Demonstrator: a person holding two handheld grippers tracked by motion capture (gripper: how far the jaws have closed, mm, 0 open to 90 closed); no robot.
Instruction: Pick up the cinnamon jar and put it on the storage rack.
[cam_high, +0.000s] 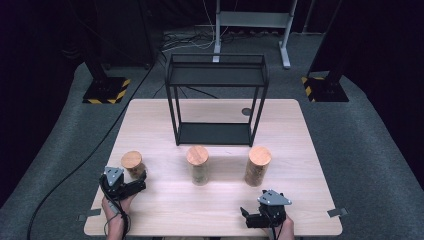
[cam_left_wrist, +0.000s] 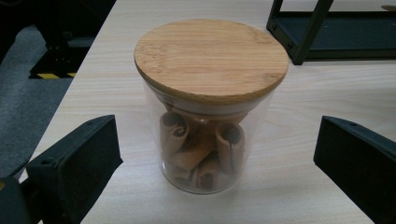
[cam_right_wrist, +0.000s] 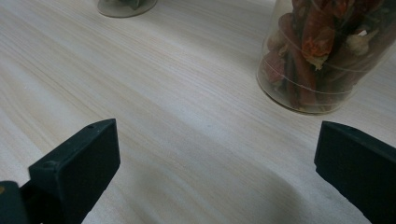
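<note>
Grey carpet (cam_high: 60, 165) runs round a pale wooden bench (cam_high: 215, 200), and beyond its far edge stand dark posts on yellow-and-black striped feet (cam_high: 106, 91).

At the far middle of the bench stands a black wire shelf rack (cam_high: 216, 97), upright, with two tiers. In front of it three glass jars with bamboo lids stand in a row, well apart from one another. The short jar (cam_high: 133, 164) stands at the left, the middle jar (cam_high: 197, 165) is taller, and the right jar (cam_high: 258, 166) is about as tall as the middle one.

The left gripper (cam_high: 131, 184) sits at the near left, held in a hand (cam_high: 116, 210) that comes up from the near edge, and it points at the short jar. In the left gripper view that short jar (cam_left_wrist: 210, 107) stands upright between the two black jaws, which are spread wide apart with bare wood on each side of the glass (no pad touches it). Curled brown bark rolls (cam_left_wrist: 201, 149) lie inside, and a corner of the rack (cam_left_wrist: 308, 32) shows at the far right.

The right gripper (cam_high: 250, 216) rests low at the near right, well short of the jars. Its jaws also stand wide apart over bare wood in the right gripper view, where the right jar (cam_right_wrist: 322, 56), packed with dried red chillies, stands to the far right.
</note>
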